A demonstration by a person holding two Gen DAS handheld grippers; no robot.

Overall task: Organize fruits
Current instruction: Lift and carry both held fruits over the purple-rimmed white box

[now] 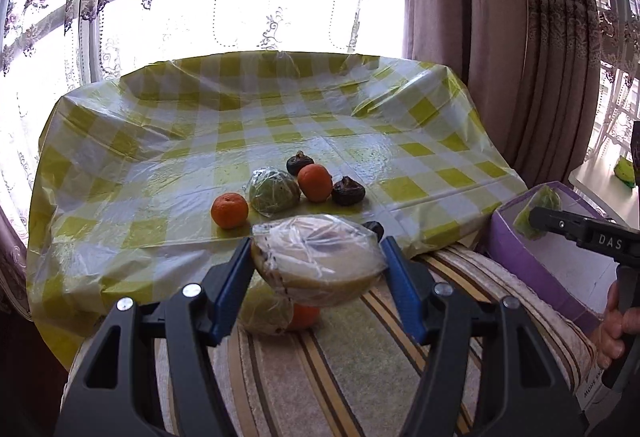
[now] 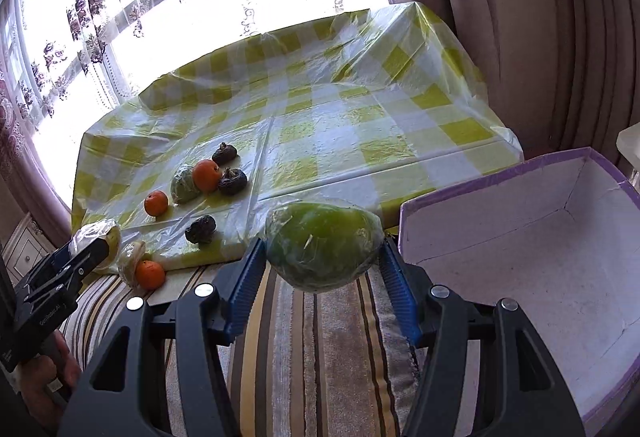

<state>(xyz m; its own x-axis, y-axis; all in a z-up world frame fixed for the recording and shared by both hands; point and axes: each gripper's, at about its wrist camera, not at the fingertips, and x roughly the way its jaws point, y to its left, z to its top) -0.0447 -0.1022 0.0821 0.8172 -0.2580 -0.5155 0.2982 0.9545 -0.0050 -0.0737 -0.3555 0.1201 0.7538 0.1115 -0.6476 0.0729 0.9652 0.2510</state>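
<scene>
Three oranges (image 2: 156,203), three dark fruits (image 2: 201,229)

A glossy, crinkled yellow-and-white checked plastic cloth (image 2: 320,125) covers the worktop. Shiny clear film wraps the green rounded fruit (image 2: 323,245) and the pale cut fruit (image 1: 320,257). The purple-edged white cardboard box (image 2: 520,237) looks matt. The striped fabric surface (image 2: 320,337) looks napped.

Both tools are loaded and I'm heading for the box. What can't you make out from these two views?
- Purple box: right and near walls cut off by the right wrist frame edge; left wrist view shows one corner.
- Wrapped pale fruit in the left tool: film glare hides its kind.
- Orange at the cloth edge: mostly hidden behind that fruit.
- Right tool: the green wrapped fruit covers its pads.
</scene>
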